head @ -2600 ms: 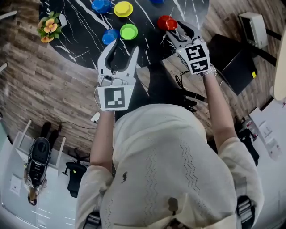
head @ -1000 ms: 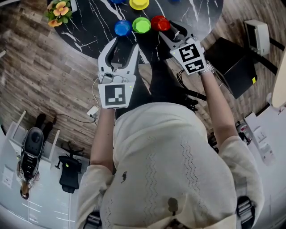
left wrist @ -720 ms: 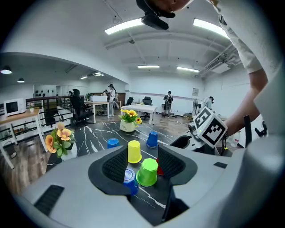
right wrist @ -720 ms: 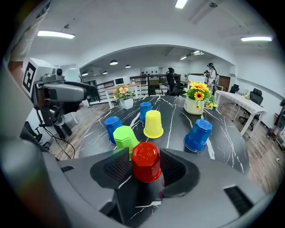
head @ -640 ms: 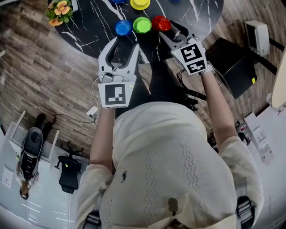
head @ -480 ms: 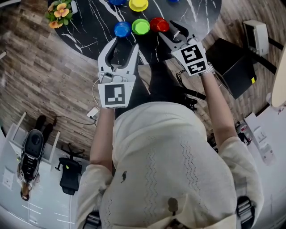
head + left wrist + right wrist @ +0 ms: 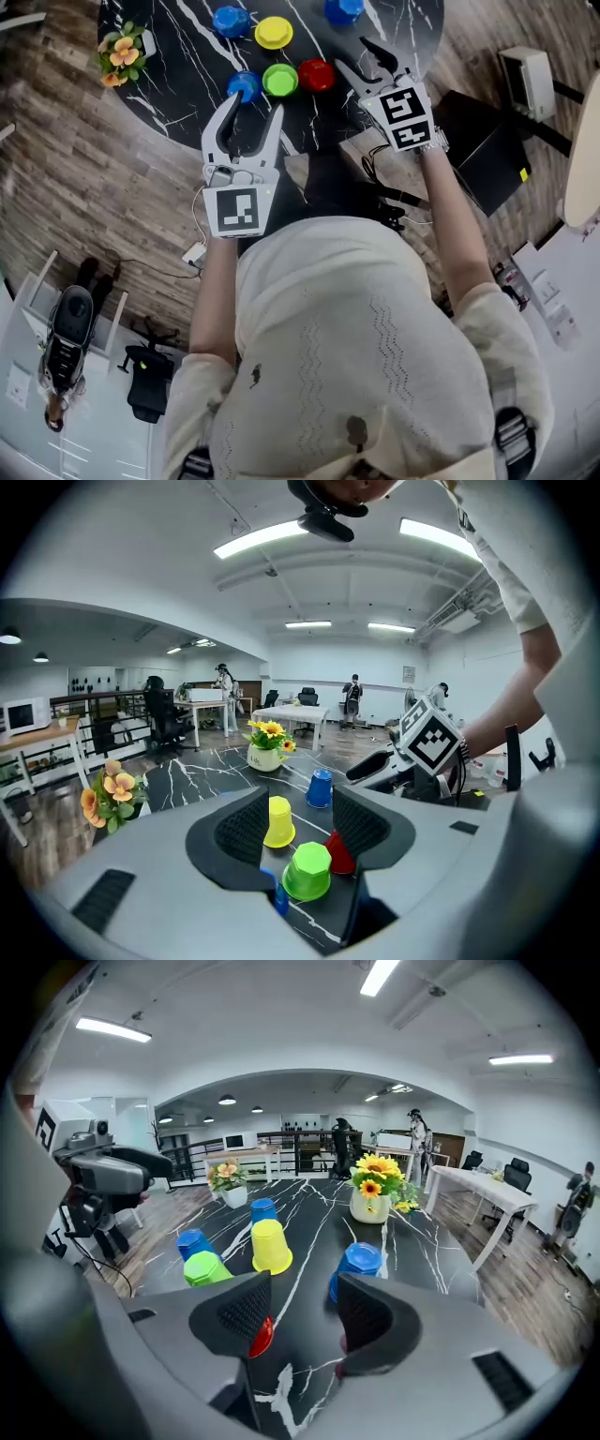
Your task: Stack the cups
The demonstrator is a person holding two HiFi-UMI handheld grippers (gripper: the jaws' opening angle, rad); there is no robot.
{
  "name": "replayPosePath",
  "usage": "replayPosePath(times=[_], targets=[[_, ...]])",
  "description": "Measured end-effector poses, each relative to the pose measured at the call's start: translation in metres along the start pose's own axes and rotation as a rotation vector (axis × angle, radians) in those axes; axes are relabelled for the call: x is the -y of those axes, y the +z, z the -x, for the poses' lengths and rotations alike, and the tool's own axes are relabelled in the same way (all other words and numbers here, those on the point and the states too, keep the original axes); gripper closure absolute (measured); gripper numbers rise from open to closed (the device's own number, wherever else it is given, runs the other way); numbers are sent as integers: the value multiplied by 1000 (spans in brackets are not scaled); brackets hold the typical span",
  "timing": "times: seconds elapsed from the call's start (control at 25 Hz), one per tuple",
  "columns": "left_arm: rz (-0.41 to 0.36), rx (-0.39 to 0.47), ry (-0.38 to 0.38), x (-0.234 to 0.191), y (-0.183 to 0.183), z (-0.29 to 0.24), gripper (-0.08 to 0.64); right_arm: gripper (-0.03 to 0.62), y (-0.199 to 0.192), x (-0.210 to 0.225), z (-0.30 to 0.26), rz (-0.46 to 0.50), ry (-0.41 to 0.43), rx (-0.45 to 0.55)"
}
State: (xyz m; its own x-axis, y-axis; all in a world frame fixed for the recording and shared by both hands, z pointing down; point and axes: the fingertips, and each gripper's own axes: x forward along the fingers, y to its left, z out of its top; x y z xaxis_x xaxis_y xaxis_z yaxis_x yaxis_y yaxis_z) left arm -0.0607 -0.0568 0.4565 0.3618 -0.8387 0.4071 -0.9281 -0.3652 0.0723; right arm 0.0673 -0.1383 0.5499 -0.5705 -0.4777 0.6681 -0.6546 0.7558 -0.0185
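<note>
Cups stand mouth-down and apart on the black marble table (image 7: 178, 80), none nested yet, so by my reading the stacking has barely begun. Take the green cup (image 7: 279, 80) as your marker. The red cup (image 7: 316, 74) sits just beside it on your right and a blue cup (image 7: 245, 84) just beside it on your left. The yellow cup (image 7: 274, 33) stands beyond it. A second blue cup (image 7: 231, 21) lies beyond and to the left, and a third blue cup (image 7: 343, 9) beyond and to the right. Inverted like this, each cup offers a tapered wall to pinch and can drop straight over a neighbour.

Your left gripper (image 7: 251, 114) hovers on your side of the green cup with its fingers spread wide and gripping nothing. Its own view frames the green cup low between the jaws, so the wide spread looks meant to straddle that cup.

Your right gripper (image 7: 371, 64) hangs to the right of the green cup, past the red one, fingers also apart and empty. In its view the red cup peeks from behind one jaw rather than between the pair. I judge you need a sideways shift before closing on it.
</note>
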Motion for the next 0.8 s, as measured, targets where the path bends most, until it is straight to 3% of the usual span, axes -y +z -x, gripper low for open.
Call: replayPosePath(times=[0.52,0.8], targets=[[31,-18,79,13,7,-25,335,359,15,73,-41,10,-20,-4],[50,-30,135,11,4,-27,336,356,12,80,-63,-7,5,-30]])
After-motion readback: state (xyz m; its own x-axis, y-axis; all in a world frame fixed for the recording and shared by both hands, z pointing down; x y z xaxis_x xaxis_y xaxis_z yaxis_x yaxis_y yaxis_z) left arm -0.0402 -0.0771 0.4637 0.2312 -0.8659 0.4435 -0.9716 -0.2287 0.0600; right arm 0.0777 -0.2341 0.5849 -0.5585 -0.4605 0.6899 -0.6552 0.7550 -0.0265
